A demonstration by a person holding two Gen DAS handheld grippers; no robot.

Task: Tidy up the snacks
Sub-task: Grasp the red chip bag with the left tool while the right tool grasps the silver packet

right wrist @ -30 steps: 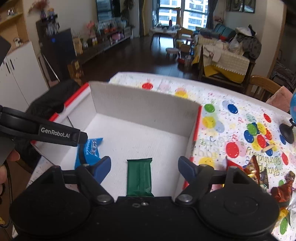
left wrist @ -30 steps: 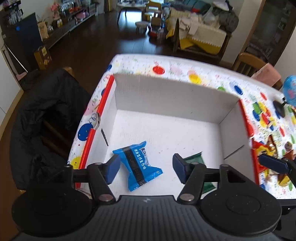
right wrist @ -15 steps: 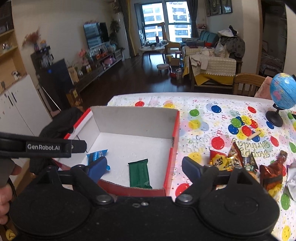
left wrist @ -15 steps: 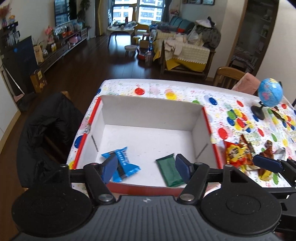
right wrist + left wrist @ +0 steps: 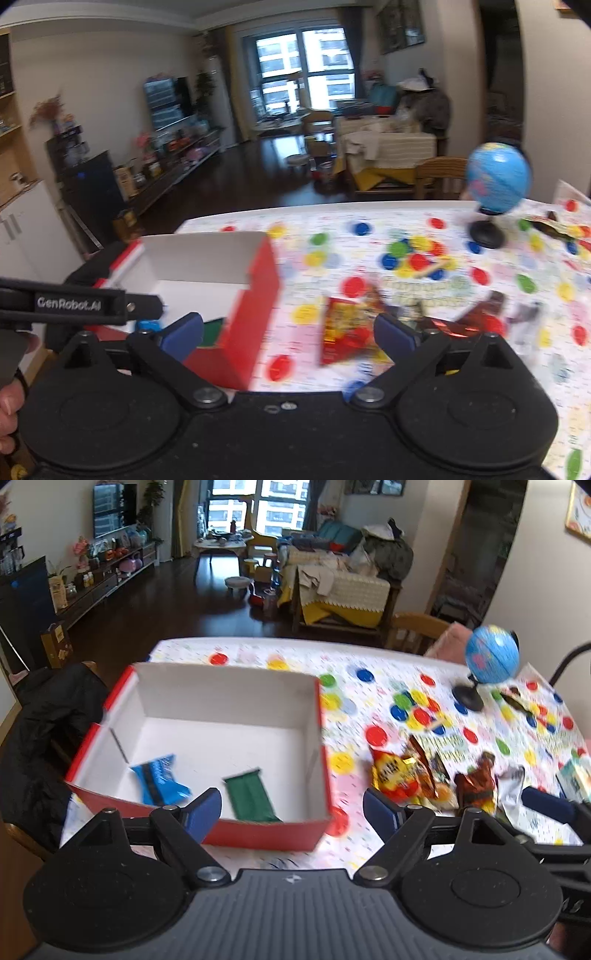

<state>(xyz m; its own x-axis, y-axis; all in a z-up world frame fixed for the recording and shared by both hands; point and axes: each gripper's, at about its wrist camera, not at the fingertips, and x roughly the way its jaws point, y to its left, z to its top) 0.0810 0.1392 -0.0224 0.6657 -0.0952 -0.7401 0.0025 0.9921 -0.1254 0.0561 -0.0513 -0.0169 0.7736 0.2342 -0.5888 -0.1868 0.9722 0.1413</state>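
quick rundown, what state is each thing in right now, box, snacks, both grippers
red box: open-topped, upright on the table
blue snack packet: lying flat in the box
green snack bar: lying flat in the box, apart from the blue one
loose snack pile: on the tablecloth, outside the box
globe: upright on its stand
left gripper: open, empty
right gripper: open, empty

Left gripper [image 5: 291,814] jaws wide apart, empty; right gripper [image 5: 288,332] likewise (both level, side by side).
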